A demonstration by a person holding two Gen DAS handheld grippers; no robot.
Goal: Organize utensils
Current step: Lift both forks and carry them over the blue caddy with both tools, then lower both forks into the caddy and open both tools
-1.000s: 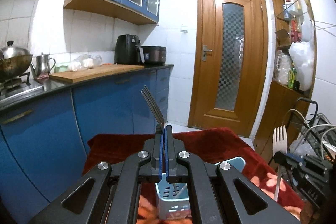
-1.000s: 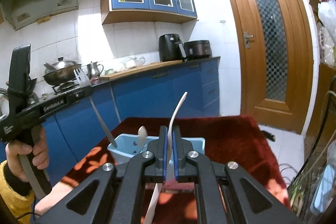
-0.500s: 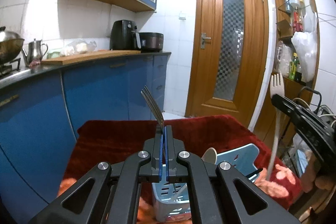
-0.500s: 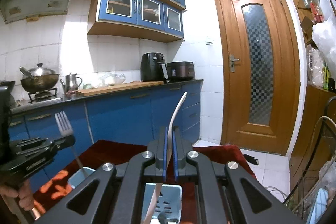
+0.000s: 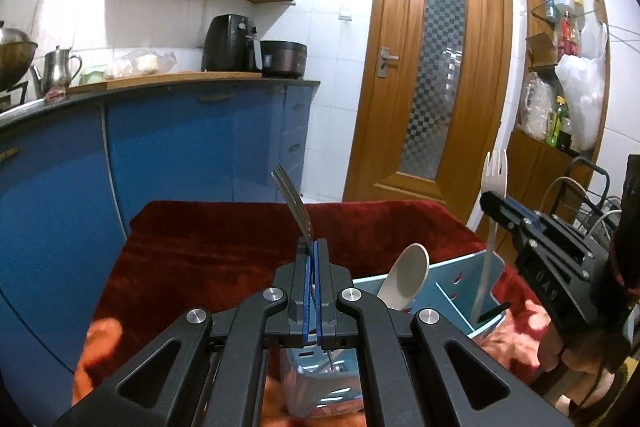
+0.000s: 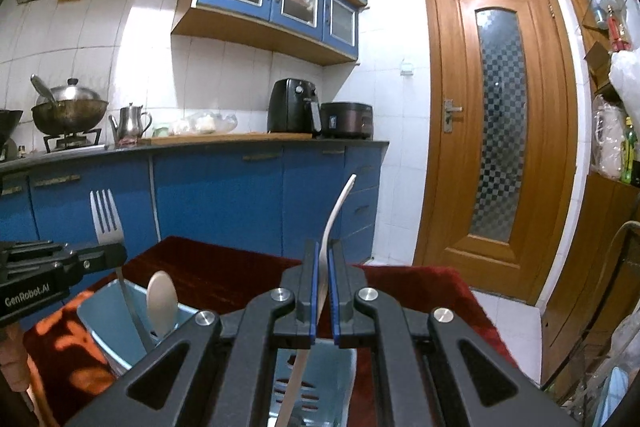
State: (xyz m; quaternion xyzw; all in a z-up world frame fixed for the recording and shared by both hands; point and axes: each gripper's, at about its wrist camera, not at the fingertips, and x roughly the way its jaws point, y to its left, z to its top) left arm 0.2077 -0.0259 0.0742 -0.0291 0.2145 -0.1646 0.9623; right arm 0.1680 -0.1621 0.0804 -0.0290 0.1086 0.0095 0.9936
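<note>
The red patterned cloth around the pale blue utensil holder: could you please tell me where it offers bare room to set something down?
The red patterned cloth lies bare between the pale blue plastic utensil holder and the blue base cabinets, and along its far edge facing the brown wooden door. It is crowded at the holder, where both grippers hold forks beside a beige spoon.

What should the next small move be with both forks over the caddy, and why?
Probably lower both tongs a little more, then open them. The left tongs grip a metal fork, the right tongs a white plastic fork; both handles already reach down into the blue caddy, beside a spoon.
</note>
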